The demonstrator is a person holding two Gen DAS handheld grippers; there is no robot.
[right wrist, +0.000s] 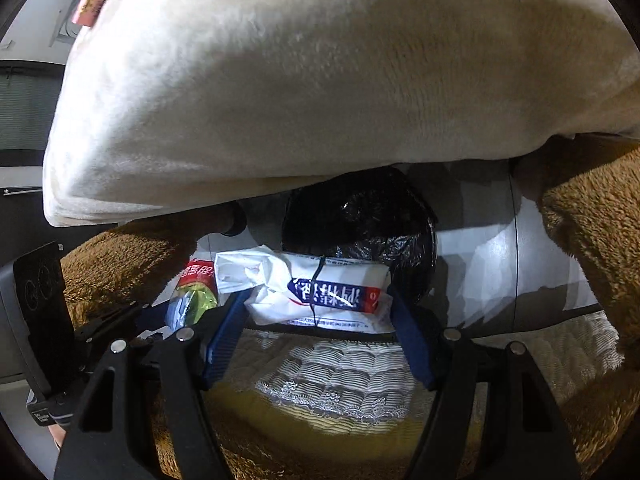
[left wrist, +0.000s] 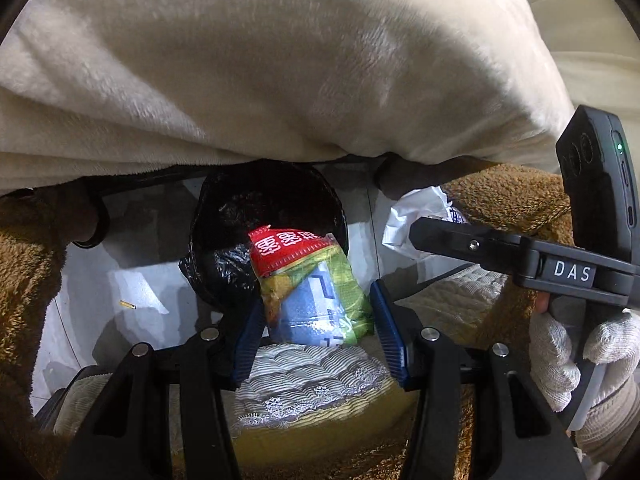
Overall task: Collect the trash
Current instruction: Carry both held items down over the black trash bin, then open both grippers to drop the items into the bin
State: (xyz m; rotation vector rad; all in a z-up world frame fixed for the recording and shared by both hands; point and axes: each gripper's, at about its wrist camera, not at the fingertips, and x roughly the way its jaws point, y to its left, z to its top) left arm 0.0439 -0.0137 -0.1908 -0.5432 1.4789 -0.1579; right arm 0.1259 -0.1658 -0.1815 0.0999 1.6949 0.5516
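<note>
Two pieces of trash are held over one bin. Left tongs [left wrist: 316, 320] grip a snack packet [left wrist: 310, 288], long axis running up-left toward the black-lined bin [left wrist: 224, 216] at frame centre. Right tongs [right wrist: 316, 320] clamp a white wrapper [right wrist: 320, 292], lying crosswise before the same bin [right wrist: 360, 216]. A cream pillow [left wrist: 280, 60] overhangs the opening; brown fleece [left wrist: 24, 280] flanks both sides.
</note>
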